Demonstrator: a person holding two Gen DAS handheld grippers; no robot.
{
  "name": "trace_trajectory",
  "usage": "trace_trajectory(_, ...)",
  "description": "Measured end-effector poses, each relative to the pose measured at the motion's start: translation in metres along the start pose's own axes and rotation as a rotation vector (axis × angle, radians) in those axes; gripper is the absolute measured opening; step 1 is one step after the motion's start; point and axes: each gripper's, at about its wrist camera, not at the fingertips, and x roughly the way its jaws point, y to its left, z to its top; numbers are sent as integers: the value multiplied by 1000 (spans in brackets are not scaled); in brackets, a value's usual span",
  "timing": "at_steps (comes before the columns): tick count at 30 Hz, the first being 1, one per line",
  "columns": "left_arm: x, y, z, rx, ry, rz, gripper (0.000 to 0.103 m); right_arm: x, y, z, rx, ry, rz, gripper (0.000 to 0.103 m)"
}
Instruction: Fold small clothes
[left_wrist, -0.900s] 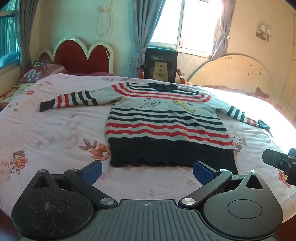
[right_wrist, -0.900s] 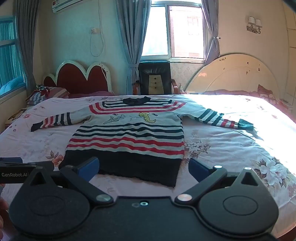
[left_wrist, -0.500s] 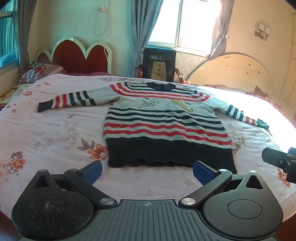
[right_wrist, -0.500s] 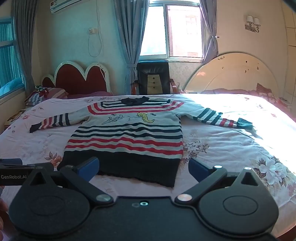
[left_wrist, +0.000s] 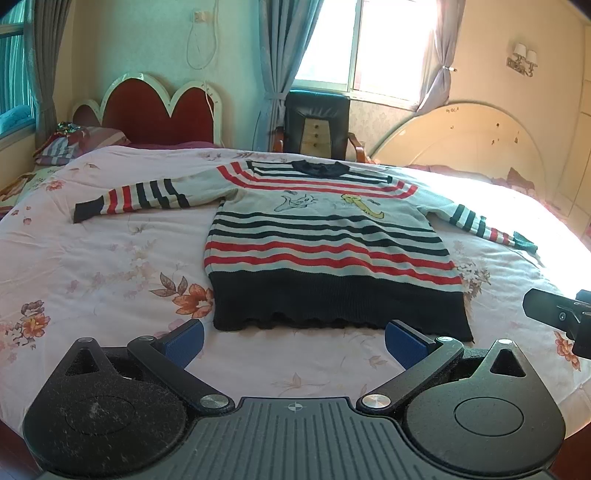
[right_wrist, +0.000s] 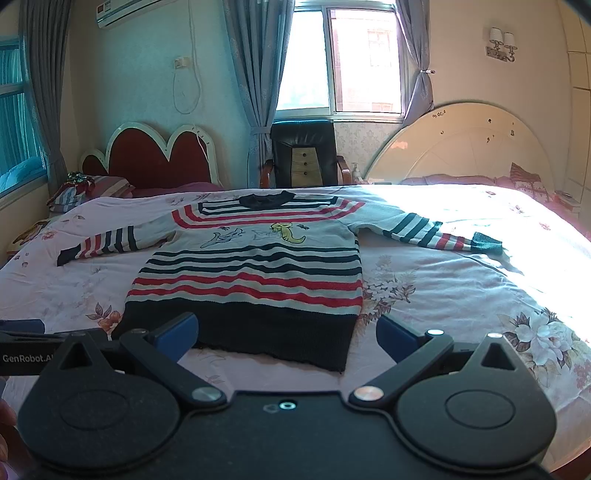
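On the flowered bedspread (left_wrist: 92, 280), a ribbed knit striped sweater (left_wrist: 325, 240) was laid flat, sleeves spread, its scalloped dark hem nearest. Before it the left hand-held gripper (left_wrist: 293, 341) and right hand-held gripper (right_wrist: 288, 334) were held wide, nothing between the blue pads. Only an edge of each was seen by the other's camera.

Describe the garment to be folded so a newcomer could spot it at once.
On the floral bedspread of the big bed, the sweater lies flat, both sleeves spread out. Red and dark stripes, a wide dark hem and cartoon figures on the chest set it apart.
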Motion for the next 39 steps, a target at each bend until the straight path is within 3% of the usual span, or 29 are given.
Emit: trace_trajectory(39, 0, 0, 0, 10, 4, -5, 103, 0, 1, 1, 8, -4, -3, 102)
